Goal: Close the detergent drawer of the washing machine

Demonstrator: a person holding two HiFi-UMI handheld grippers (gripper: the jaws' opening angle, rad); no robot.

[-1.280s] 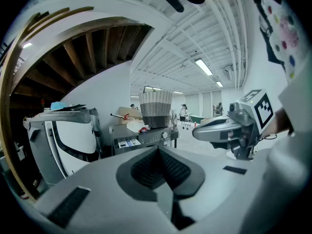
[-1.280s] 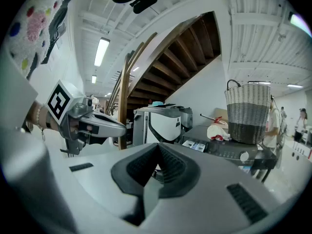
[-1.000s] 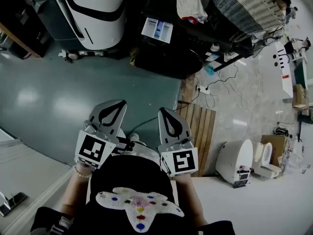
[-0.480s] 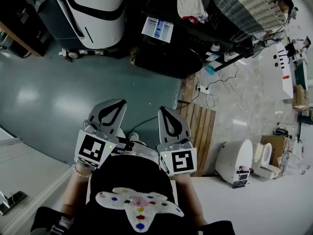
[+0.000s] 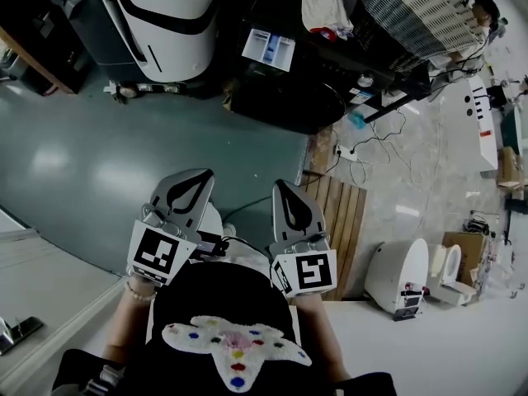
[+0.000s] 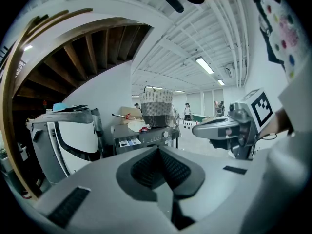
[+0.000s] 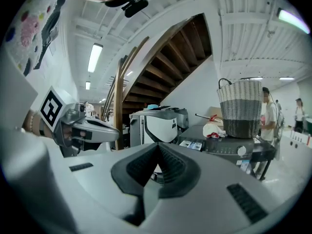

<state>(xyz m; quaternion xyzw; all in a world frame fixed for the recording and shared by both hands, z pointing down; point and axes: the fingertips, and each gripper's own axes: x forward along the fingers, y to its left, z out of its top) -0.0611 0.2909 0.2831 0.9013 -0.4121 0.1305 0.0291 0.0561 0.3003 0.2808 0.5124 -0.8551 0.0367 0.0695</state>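
Close to the body: left tool (image 5: 195, 176) and right tool (image 5: 287, 190), both pinched fully together, empty, aimed forward. Well apart, across the floor (image 5: 124, 155): washer (image 5: 289, 97), drawer (image 5: 267, 49) pulled out at its upper left, white and blue compartments exposed. Farther still, on the washer's top by the look of it: basket (image 5: 417, 11). Drawer probably light, rigid plastic on a slide, with slight drag and liable to jam if shoved off-centre. No grip needed: better pressed squarely on the front panel with closed tips, steadily, until flush.
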